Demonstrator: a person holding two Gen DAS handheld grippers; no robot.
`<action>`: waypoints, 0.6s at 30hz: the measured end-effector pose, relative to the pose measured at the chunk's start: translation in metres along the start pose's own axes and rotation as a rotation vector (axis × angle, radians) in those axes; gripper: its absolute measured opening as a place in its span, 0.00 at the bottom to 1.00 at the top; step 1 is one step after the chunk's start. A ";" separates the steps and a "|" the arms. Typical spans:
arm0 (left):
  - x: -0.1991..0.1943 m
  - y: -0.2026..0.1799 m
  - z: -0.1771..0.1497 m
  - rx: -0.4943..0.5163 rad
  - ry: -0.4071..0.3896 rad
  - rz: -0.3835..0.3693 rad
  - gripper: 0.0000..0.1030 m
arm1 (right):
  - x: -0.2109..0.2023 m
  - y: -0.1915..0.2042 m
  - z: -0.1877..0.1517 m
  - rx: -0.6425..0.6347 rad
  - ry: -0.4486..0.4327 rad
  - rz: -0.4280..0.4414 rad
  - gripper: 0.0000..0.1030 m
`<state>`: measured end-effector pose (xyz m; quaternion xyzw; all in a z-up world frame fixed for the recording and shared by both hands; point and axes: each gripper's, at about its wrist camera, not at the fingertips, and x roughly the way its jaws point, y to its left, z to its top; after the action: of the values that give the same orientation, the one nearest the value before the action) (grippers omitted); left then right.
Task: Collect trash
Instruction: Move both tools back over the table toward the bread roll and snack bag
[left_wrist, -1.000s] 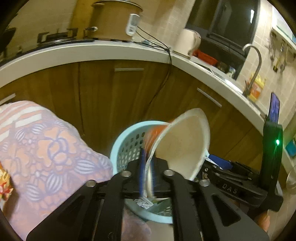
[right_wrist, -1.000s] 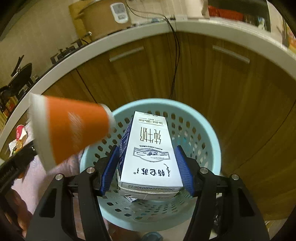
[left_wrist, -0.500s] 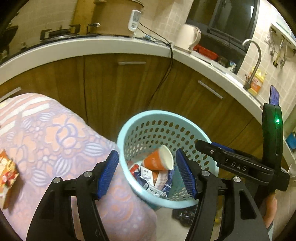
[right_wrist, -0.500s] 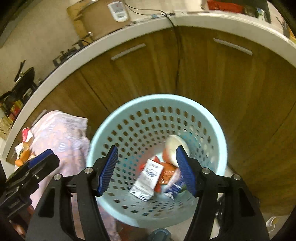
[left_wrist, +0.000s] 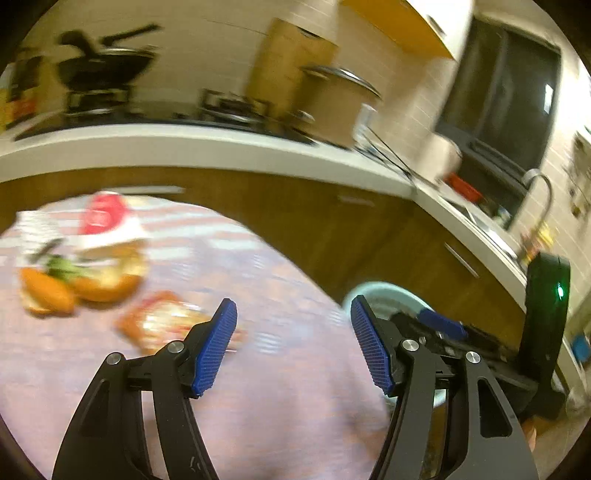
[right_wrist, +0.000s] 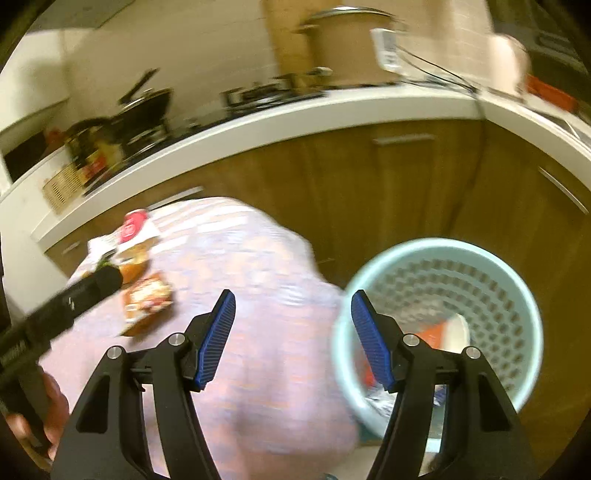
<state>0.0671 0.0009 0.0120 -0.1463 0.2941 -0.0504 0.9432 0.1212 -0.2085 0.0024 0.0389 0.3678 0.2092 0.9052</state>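
Two grippers stand spread and empty over the cloth-covered table (right_wrist: 258, 332). Toward the table's far left edge lies the trash not yet collected: a red-and-white wrapper (left_wrist: 105, 218) at the back, an orange heap with something green (left_wrist: 74, 277) in front of it, and a crinkled snack packet (left_wrist: 166, 323) nearest, just beyond the left gripper (left_wrist: 291, 343). That gripper's jaws are parted with nothing between them; the packet sits beside its left fingertip (left_wrist: 221, 325), not inside the gap. The right gripper (right_wrist: 290, 339) is likewise open and bare, hanging over the table's right edge, well apart from the heap. Right of the table, close against its edge, stands the pale blue basket (right_wrist: 436, 247), in front of the wooden cabinets (right_wrist: 406, 192); an orange paper cup (right_wrist: 443, 334) and other scraps already lie in its bottom.

Both views are smeared by motion, so exact contact is hard to judge. The likely trouble, as I read it: a fast approach could push the thin packet along the cloth instead of pinching it, or snag the cloth itself. The heap looks loose and may scatter. The two grippers, converging on one small cluster, could also knock together.
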 end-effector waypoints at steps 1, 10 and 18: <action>-0.009 0.013 0.003 -0.020 -0.018 0.028 0.60 | 0.003 0.018 0.001 -0.027 -0.002 0.021 0.60; -0.057 0.119 0.009 -0.193 -0.093 0.242 0.63 | 0.045 0.109 -0.012 -0.134 0.004 0.110 0.60; -0.052 0.180 0.003 -0.295 -0.081 0.347 0.66 | 0.064 0.129 -0.026 -0.199 0.018 0.087 0.60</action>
<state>0.0277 0.1819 -0.0130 -0.2318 0.2810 0.1622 0.9170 0.0993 -0.0676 -0.0293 -0.0370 0.3514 0.2842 0.8913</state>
